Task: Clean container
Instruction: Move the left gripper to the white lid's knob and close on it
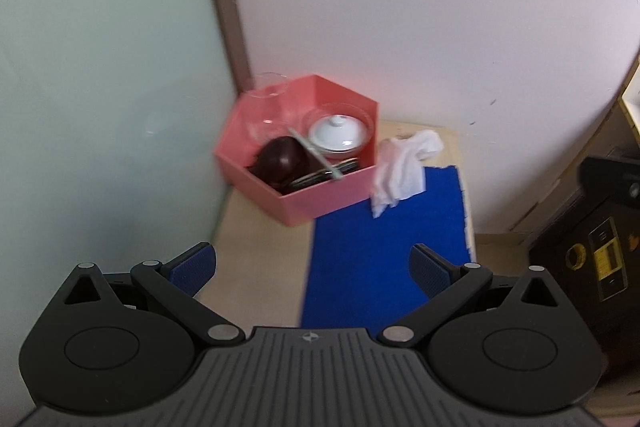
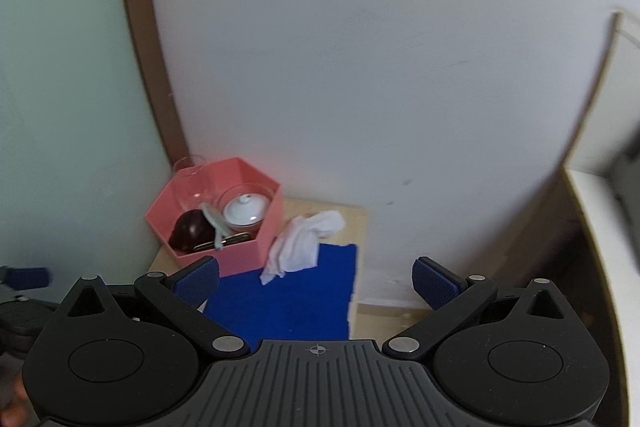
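Observation:
A pink hexagonal box (image 1: 320,193) (image 2: 244,253) stands in the table's far left corner. It holds a white lidded cup in a glass bowl (image 1: 338,133) (image 2: 246,211), a clear glass pitcher (image 1: 266,107), a dark brown round piece (image 1: 280,157) (image 2: 192,227) and a pale stick (image 1: 314,153). A crumpled white cloth (image 1: 404,167) (image 2: 304,243) lies to the box's right, partly on a blue mat (image 1: 384,251) (image 2: 296,295). My left gripper (image 1: 312,265) and right gripper (image 2: 316,281) are both open, empty and well short of the box.
The light wood table (image 1: 256,259) sits against a white wall (image 1: 400,7) and a pale green panel (image 1: 100,67) on the left. A black cabinet with gold fittings (image 1: 592,255) stands to the right. The left gripper's fingertip (image 2: 28,277) shows at the right wrist view's left edge.

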`<state>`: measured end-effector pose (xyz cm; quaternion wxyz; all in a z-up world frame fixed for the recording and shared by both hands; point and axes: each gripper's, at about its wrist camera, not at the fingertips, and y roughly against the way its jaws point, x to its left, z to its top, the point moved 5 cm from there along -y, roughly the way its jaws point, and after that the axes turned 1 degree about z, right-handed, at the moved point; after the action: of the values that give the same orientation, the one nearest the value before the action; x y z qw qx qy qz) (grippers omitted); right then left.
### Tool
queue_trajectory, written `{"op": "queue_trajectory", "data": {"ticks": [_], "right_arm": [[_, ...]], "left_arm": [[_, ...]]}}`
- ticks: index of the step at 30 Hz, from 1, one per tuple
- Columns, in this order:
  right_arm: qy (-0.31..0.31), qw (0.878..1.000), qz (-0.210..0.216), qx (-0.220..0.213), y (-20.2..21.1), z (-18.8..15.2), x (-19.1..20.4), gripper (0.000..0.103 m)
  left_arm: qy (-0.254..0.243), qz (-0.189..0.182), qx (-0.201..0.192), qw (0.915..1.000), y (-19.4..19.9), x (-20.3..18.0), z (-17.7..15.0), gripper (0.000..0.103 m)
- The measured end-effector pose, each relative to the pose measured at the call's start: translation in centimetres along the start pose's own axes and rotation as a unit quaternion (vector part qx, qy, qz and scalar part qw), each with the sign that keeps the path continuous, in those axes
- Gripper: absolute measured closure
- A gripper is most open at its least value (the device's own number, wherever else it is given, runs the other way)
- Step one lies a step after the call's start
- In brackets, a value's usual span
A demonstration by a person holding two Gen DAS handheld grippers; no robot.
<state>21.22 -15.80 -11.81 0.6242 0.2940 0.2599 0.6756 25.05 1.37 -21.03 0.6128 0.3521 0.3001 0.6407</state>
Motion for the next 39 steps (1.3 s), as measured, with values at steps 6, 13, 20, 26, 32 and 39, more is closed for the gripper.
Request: {"op": "queue_trajectory", "data": {"ticks": [6,13,20,26,32,39], "right_arm": [[0.038,0.995,0.087,0.024,-4.7,1.8,-2.3,0.001],[0.095,0.981,0.162,0.046,-10.9,2.3,-4.7,0.006],[0.095,0.98,0.165,0.064,-15.7,1.2,-6.5,0.006],[0.025,0.986,0.136,0.087,-18.7,-1.3,-8.3,0.007],[-0.032,0.985,0.126,0.112,-20.9,-4.5,-8.8,0.007],[-0.074,0.983,0.112,0.121,-22.2,-6.7,-8.6,0.007]], "left_arm": [[-0.028,0.0,-0.013,0.9995,-3.5,-1.4,3.1,0.0],[-0.06,0.0,-0.029,0.9978,-7.6,-3.1,6.6,0.001],[-0.086,-0.01,-0.038,0.9955,-13.2,-3.7,9.9,0.038],[-0.105,-0.04,-0.032,0.9931,-20.0,-4.2,11.6,0.047],[-0.136,-0.056,0.0,0.989,-27.0,-5.2,12.7,0.047],[-0.158,-0.076,0.014,0.9845,-30.5,-5.5,12.7,0.047]]}}
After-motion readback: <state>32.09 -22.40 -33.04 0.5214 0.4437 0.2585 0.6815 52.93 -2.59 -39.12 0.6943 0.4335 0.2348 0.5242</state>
